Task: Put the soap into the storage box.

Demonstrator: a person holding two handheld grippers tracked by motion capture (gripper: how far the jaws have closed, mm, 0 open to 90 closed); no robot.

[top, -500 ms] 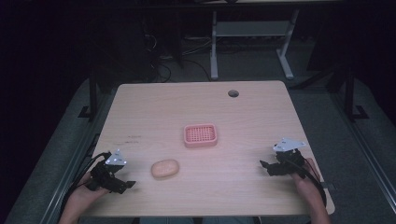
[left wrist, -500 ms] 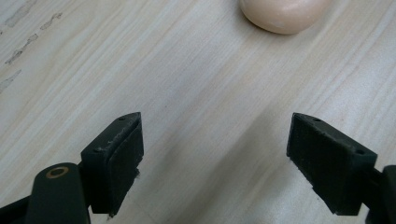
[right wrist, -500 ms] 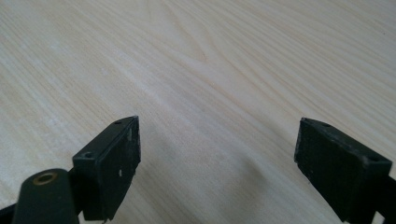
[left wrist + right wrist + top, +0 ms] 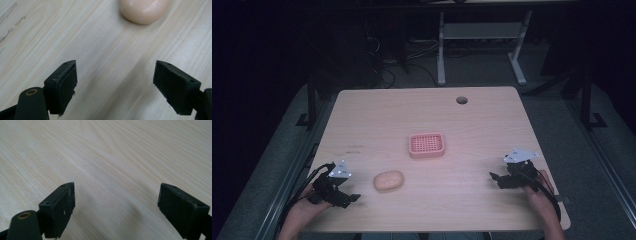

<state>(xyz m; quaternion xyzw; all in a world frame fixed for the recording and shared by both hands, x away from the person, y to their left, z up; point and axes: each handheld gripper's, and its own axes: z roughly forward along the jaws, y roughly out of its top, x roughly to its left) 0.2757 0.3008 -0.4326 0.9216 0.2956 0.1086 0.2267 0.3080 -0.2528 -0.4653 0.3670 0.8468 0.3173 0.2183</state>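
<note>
- The left gripper [image 4: 343, 192], a black two-jaw tool with a grey three-cornered plate on top, sits at the near left corner of the pale wooden table [image 4: 377, 120], its jaws spread wide and holding nothing; its own view shows bare wood grain between the two black pads [image 4: 63, 83].
- Just beyond those jaws lies the smooth peach-coloured oval bar, probably soap [image 4: 143, 10], close ahead but untouched.
- Compared with half a second ago, the left gripper seems to have edged slightly toward the oval bar, though the shift is small and the dim high view makes it hard to be sure.
- That small shift reads as the start of an approach to the bar, with nothing grasped yet.
- The right gripper [image 4: 501, 179], also released and empty, rests near the right edge much as it did before, over plain table.
- Farther out, the pink rectangular perforated plastic dish [image 4: 427, 145] stands mid-table, well apart from both grippers and empty, a likely place for the bar.
</note>
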